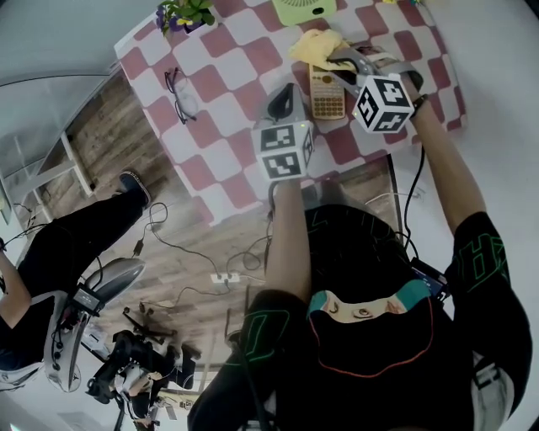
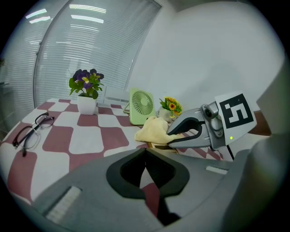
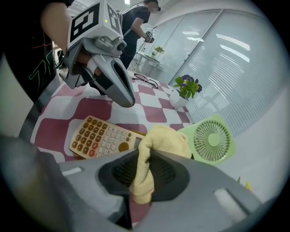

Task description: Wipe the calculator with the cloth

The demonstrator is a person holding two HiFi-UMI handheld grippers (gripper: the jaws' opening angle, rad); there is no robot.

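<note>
A tan calculator (image 1: 327, 91) with brown keys lies on the red-and-white checked table (image 1: 227, 59). My right gripper (image 3: 144, 156) is shut on a yellow cloth (image 3: 159, 138), which bunches out past the jaws over the calculator's (image 3: 102, 136) display end. In the head view the cloth (image 1: 316, 44) sits at the calculator's far end, with the right gripper (image 1: 338, 61) just right of it. My left gripper (image 2: 145, 156) is shut with nothing in it. It hovers beside the calculator's left edge (image 1: 285, 99). From the left gripper view, only a sliver of the calculator (image 2: 159, 146) shows under the cloth (image 2: 152, 129).
A green desk fan (image 1: 303, 10) stands behind the cloth, and a potted purple-flower plant (image 1: 184, 15) is at the far left corner. Black glasses (image 1: 180, 93) lie on the table's left side. A small yellow-flower pot (image 2: 171, 106) stands by the fan. A seated person (image 1: 50, 252) is off the table's left.
</note>
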